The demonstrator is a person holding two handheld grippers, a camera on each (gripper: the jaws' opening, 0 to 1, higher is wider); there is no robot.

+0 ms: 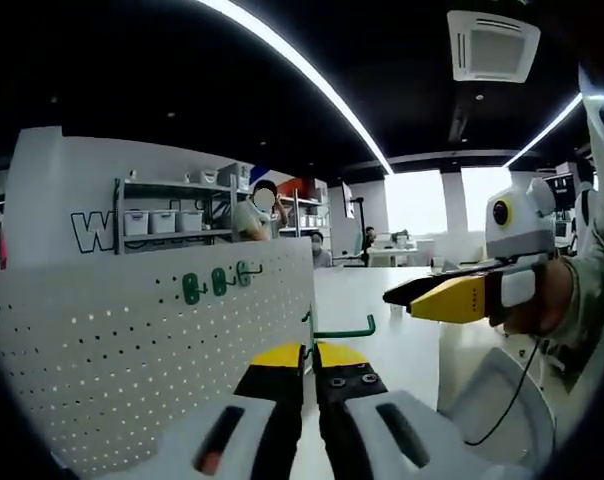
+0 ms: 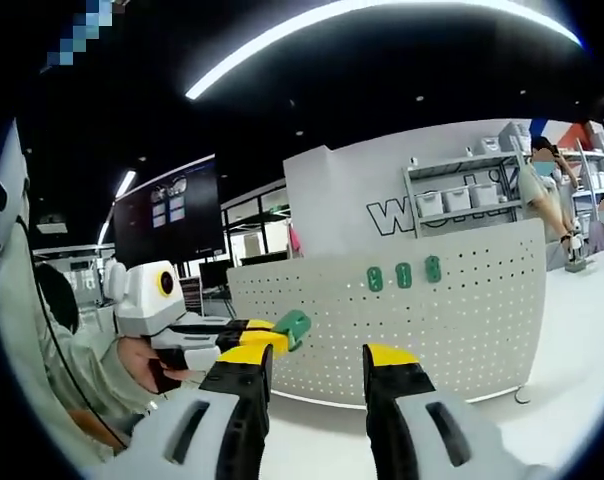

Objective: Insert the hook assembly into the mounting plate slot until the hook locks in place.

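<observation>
Right at the bottom of the left gripper view, the left gripper has its jaws pinched together on a green hook assembly, whose long arm sticks out sideways past the yellow tips. Held by its base like that, the hook's free end probably stays clear for feeding into a slot. Just beyond, the white pegboard mounting plate stands upright on the table, near the hook but not touching it, so insertion looks not yet begun. Three green hooks already sit in a row near its top edge (a fair guide to where this one goes). The right gripper has its jaws well apart and empty, facing the board, likely ready to steady it. Shelving with bins lies far behind.
</observation>
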